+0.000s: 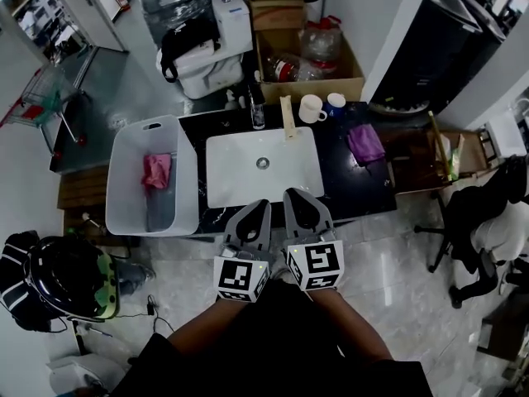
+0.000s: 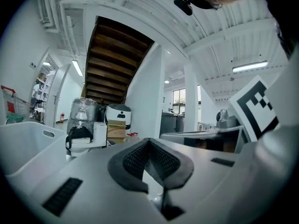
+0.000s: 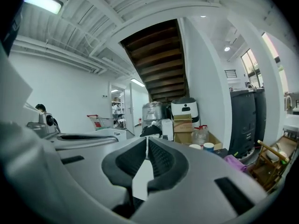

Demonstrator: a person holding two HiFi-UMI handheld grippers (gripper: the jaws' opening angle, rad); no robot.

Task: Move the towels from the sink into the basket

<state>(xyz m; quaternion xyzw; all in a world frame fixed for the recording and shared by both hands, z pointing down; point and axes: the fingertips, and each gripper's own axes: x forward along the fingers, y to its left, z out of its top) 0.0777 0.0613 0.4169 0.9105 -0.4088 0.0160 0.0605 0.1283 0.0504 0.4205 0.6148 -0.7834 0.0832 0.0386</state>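
Observation:
The white sink (image 1: 227, 180) is set in a black counter, and its basin holds no towel. A pink towel (image 1: 155, 170) lies in the white basket (image 1: 126, 190) to the sink's left. To the sink's right, a purple towel (image 1: 364, 143) lies on the counter; it also shows in the right gripper view (image 3: 235, 162). My left gripper (image 1: 259, 205) and right gripper (image 1: 294, 193) hover side by side at the sink's near edge. Both are shut with nothing between the jaws, as their own views show for the left gripper (image 2: 148, 141) and the right gripper (image 3: 146, 141).
A white cup (image 1: 312, 108) and a blue cup (image 1: 335, 102) stand behind the sink beside a wooden faucet (image 1: 287, 119). A cardboard box (image 1: 307, 56) of bottles sits beyond. A wooden rack (image 1: 450, 151) and an office chair (image 1: 488, 230) are at right, a helmet (image 1: 70, 275) at lower left.

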